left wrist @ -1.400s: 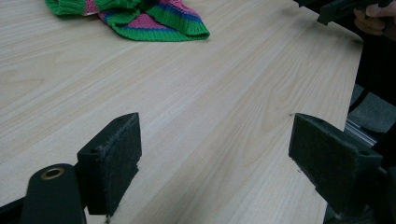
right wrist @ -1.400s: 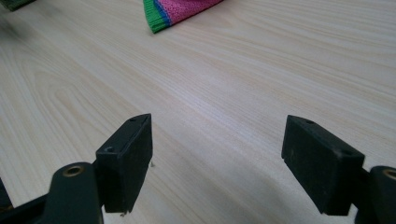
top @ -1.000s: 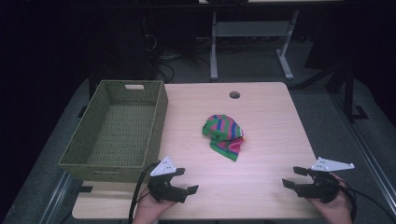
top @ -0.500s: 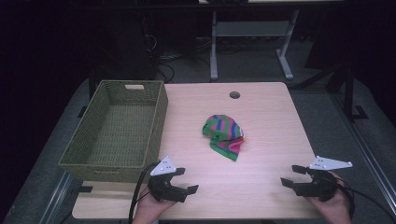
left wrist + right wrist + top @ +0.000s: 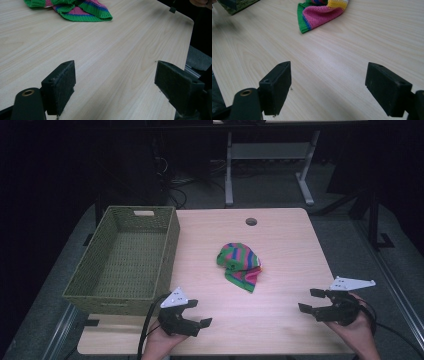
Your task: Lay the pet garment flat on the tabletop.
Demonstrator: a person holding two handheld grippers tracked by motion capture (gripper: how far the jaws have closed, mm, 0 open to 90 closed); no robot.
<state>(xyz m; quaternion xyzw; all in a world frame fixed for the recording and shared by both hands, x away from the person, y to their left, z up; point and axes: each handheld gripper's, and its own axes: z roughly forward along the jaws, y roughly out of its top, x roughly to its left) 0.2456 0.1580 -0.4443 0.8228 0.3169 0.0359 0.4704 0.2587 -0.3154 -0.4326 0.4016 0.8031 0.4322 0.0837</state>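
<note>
A crumpled knitted cloth (image 5: 239,265) striped in green, pink, blue and yellow lies near the middle of the wooden table (image 5: 290,245). My left gripper (image 5: 198,312) rests low at the front left, open, nothing between its jaws. Its own view has the cloth (image 5: 75,8) at the top edge, well ahead of the gripper (image 5: 115,82). My right gripper (image 5: 308,300) sits at the front right, also open and empty. From it the cloth (image 5: 322,12) lies ahead at the upper middle, with bare table around the gripper (image 5: 328,82).
A green woven basket (image 5: 125,260), empty, stands at the table's left side, close to my left gripper. A round cable hole (image 5: 251,222) sits near the far edge. Beyond the table are desk legs and cables on a dark floor.
My right gripper has drifted slightly left. The left gripper and the cloth have stayed put.
</note>
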